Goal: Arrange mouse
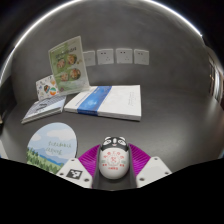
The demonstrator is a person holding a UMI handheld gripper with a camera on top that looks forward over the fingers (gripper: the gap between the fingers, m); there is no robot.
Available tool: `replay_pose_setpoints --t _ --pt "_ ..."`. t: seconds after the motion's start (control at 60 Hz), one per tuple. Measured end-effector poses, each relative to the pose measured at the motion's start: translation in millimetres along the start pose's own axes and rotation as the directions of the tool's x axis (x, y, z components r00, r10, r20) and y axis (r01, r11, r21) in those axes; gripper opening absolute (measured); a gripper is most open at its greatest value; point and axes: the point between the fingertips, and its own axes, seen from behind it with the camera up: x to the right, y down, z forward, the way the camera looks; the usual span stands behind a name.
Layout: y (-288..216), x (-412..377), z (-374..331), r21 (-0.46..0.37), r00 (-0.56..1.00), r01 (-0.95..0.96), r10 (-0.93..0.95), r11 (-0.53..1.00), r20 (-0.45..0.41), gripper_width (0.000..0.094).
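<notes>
A small white mouse [113,160] with red markings and a black-and-white cartoon front sits between my two fingers. Both magenta pads [137,160] press against its sides, so my gripper [113,165] is shut on it. The mouse appears held above the dark table [170,125], just ahead of a white and blue book [105,100]. The mouse's underside is hidden.
A round blue-green mat or disc [52,148] lies left of the fingers. Beyond the book stand a green-covered booklet [68,62] and a smaller card [46,88]. Several white outlets [115,56] are on the far wall. A flat booklet [42,108] lies left of the book.
</notes>
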Motion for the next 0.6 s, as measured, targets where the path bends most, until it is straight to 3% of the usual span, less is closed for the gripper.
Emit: replay_pose_setpoints --t 0.017,0.117,0.2,0.3,0.4,0.483,0.6 --pt "1.5 0.7 -2.2 0.001 1.000 -0.004 0.004 1.000 -0.006 0.0429" --pt "-38.7 -18.8 -40.5 0.098 0.998 0.041 -0.036 0.994 -0.053 0.0406" --pt "-66.1 -102.6 -90.1 0.178 0.999 0.044 -0.045 0.983 0.000 0.0397" --pt "-74.8 -189.0 -96.1 0.200 0.994 0.081 -0.094 0.976 0.057 0.0397" --pt "-43.4 -238.3 -65.3 0.168 0.993 0.105 -0.113 0.980 0.040 0.0394" --pt "-2.9 -275.3 -32.7 0.094 0.996 0.077 -0.080 0.993 0.031 0.0395" --pt "18.8 -265.3 -14.4 0.023 0.993 0.118 -0.118 0.993 0.000 0.0417"
